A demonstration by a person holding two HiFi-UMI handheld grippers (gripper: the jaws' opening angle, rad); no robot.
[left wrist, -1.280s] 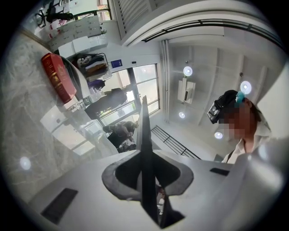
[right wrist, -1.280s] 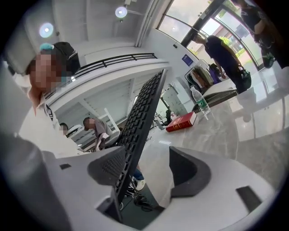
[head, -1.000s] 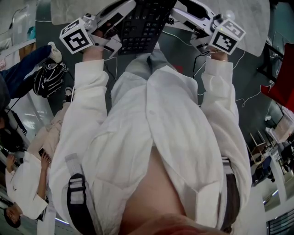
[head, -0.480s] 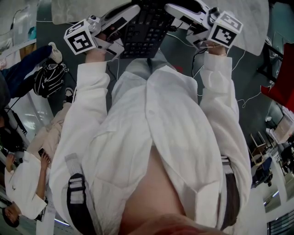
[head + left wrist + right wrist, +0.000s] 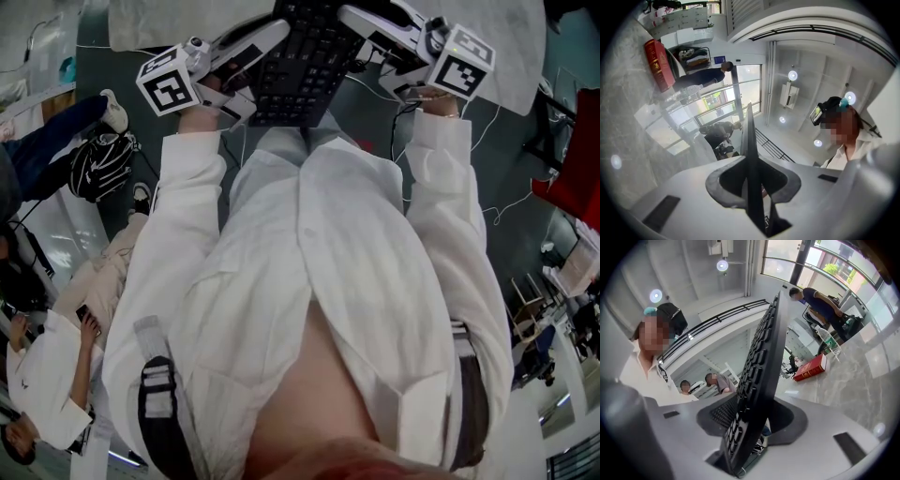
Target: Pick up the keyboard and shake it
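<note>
Keyboard (image 5: 302, 58), black and full-sized, hangs clear of the marble table (image 5: 511, 37), carried by its two short ends between the grippers just ahead of the person's white shirt (image 5: 319, 281). The left gripper (image 5: 255, 39) has its jaws drawn in narrow and pinched on the keyboard's thin edge, which runs straight out from between them, edge-on in the left gripper view. The right gripper (image 5: 364, 21) has the other end standing between its jaws, leaning a little, with the keys facing the left side of the right gripper view. Those jaws have just been closing and hold that end at a middling width. Each gripper's marker cube (image 5: 169, 82) sits behind its jaws, close to the person's wrist. Beyond the right gripper's jaws and off to their right, a red book (image 5: 811, 367) lies on the table. Farther out past both grippers, other people stand in the room.
</note>
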